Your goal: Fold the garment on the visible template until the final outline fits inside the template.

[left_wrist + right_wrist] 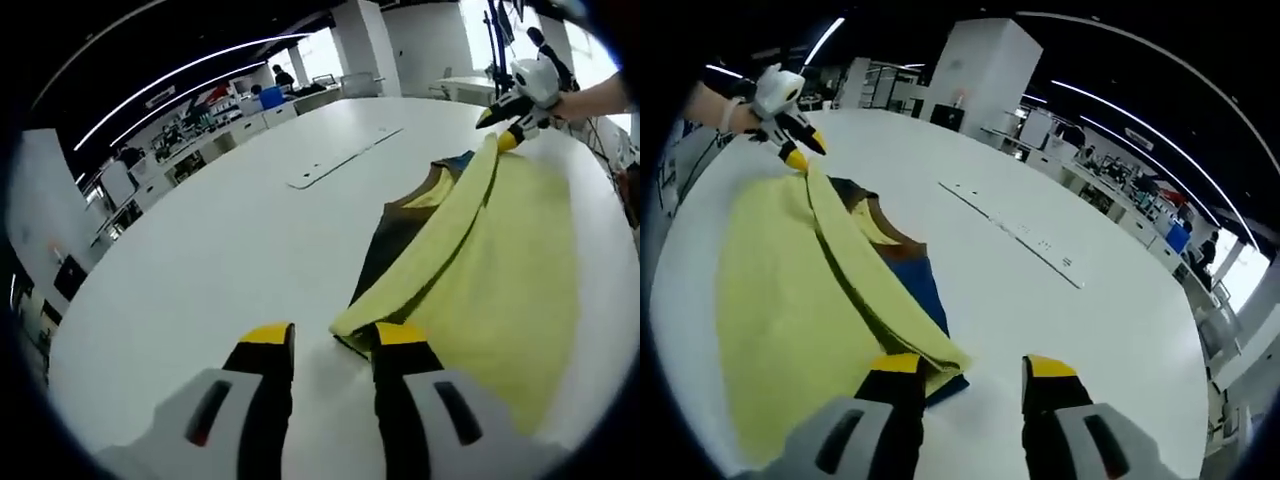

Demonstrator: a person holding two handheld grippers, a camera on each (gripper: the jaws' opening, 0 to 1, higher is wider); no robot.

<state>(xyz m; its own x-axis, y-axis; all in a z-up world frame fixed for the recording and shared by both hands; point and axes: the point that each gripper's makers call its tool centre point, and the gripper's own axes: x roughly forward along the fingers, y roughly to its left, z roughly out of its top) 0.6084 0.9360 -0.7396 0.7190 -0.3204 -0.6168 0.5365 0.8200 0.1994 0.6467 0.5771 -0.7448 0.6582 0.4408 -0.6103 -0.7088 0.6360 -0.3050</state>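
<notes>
The yellow garment (500, 260) lies on the white table (200, 270), one long edge lifted and rolled over along a fold, with a dark template (385, 240) showing beneath it. The left gripper (335, 345) and the right gripper (975, 372) each have jaws spread with one jaw touching a fold corner; whether either actually holds cloth, I cannot tell. If one end slips or the two move unevenly, the fold will likely skew and the outline overhang the template.
</notes>
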